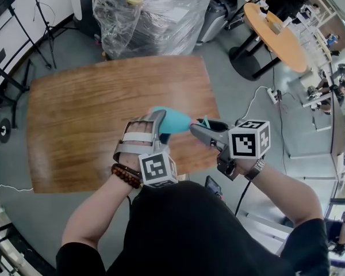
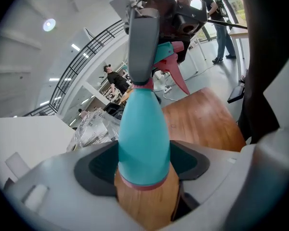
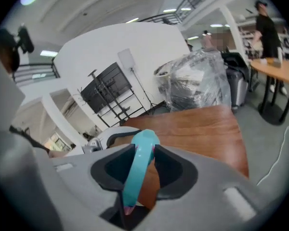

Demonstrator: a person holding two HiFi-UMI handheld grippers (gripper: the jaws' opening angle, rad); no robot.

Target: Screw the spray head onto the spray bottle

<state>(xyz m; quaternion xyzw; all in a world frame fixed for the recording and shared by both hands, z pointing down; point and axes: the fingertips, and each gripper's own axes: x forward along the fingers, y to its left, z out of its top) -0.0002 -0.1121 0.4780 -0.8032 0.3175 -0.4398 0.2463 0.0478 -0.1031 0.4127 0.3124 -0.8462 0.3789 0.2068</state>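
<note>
A teal spray bottle (image 1: 173, 120) lies sideways above the wooden table (image 1: 86, 114), near its right front corner. My left gripper (image 1: 160, 124) is shut on the bottle's body, and in the left gripper view the bottle (image 2: 142, 138) fills the gap between the pads, its pink base ring nearest the camera. The spray head (image 2: 166, 57), teal with a pink trigger (image 2: 179, 78), sits at the bottle's neck. My right gripper (image 1: 200, 130) is shut on the spray head (image 3: 140, 165), whose teal body is pinched between the dark pads. The joint between head and neck is hidden.
A plastic-wrapped stack (image 1: 155, 16) stands beyond the table's far edge. A round orange table (image 1: 276, 33) stands at the back right, with a power strip and cable (image 1: 273, 95) on the floor near it. Dark stands (image 1: 3, 79) line the left wall.
</note>
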